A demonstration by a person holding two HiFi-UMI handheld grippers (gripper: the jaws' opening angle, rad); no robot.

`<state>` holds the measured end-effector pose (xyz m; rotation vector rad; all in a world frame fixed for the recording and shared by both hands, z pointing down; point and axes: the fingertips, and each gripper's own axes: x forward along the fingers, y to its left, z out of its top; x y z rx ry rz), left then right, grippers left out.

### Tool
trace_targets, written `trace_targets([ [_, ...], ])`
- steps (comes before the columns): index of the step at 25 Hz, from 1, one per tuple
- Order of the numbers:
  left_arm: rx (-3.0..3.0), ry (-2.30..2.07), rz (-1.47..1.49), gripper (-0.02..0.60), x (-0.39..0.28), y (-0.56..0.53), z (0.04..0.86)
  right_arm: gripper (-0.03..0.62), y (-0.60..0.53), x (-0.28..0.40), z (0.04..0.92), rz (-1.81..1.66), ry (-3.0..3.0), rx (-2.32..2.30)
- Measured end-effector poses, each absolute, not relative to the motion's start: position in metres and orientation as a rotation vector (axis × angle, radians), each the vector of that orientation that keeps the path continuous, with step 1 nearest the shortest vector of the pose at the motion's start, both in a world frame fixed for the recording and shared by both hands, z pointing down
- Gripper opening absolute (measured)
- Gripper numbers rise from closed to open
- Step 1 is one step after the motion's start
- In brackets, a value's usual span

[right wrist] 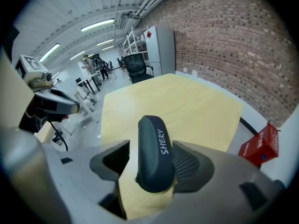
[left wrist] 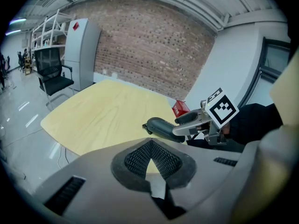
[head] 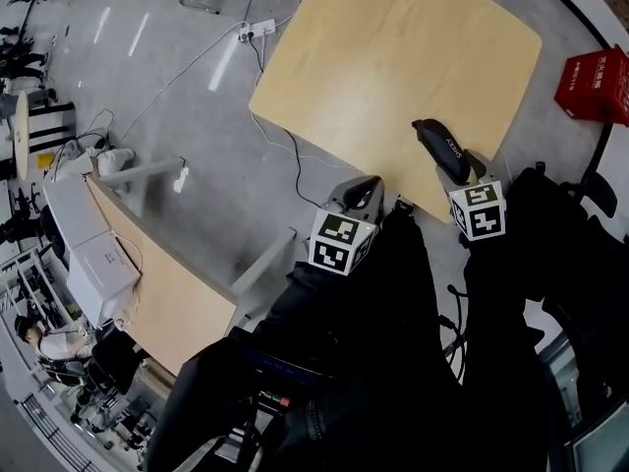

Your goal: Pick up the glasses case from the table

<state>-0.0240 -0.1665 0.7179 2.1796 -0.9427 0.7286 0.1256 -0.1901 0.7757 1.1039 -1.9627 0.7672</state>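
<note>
White capitals "SHERY" run along the dark glasses case (right wrist: 156,155) at the lower centre of the right gripper view. White print on the red box (right wrist: 261,146) at right is too small to read

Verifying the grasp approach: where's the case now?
Head view, right side: the case is at the table's near edge, between the right gripper's open jaws.

Red box (head: 596,85) on floor (head: 177,87); office chair (left wrist: 52,71) beside cabinet (left wrist: 84,50).
</note>
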Motion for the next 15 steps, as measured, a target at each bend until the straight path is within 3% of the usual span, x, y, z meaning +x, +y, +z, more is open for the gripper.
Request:
trace_targets([
  [15, 2.156, -0.942, 0.744, 0.000, -0.034, -0.155, 0.725, 0.336, -0.186, 0.130, 0.818, 0.782, -1.874, 1.000],
])
